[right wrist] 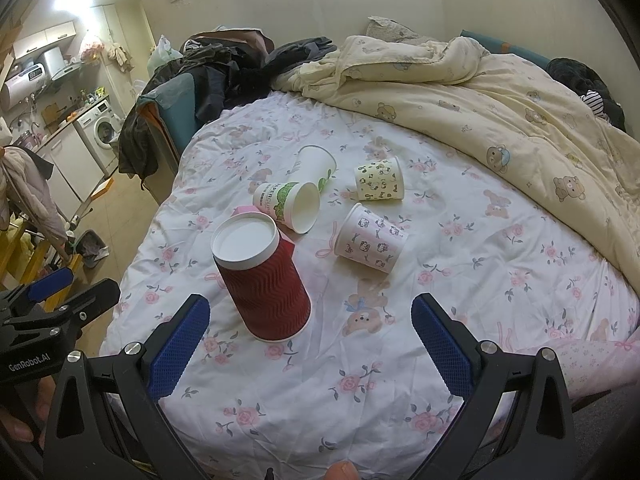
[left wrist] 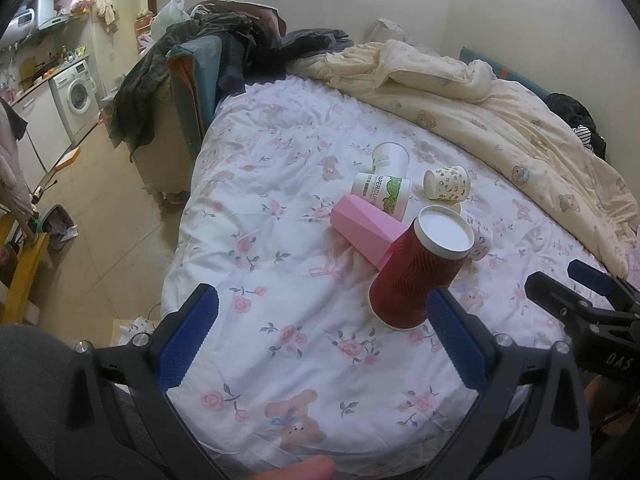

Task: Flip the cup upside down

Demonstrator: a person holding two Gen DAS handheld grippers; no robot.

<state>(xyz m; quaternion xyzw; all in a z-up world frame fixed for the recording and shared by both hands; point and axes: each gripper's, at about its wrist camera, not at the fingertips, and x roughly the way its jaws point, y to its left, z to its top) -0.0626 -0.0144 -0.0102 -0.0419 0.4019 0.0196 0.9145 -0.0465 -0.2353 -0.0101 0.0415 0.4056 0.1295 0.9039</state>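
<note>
- Right wrist view: the red cup stands upside down on the flowered bedsheet, its white base facing up and its rim on the cloth.
- The right gripper has its blue fingers spread wide and empty; the red cup sits just beyond its left finger, untouched.
- Behind the red cup lie a green-printed paper cup and a plain white cup, both on their sides; to the right lie a patterned cup and a cartoon cup.
- A cream quilt is bunched along the far right.
- Left wrist view: the left gripper is likewise spread and empty, the red cup standing just past its right finger.
- A pink cup lies on its side, touching the red cup's far left side.
</note>
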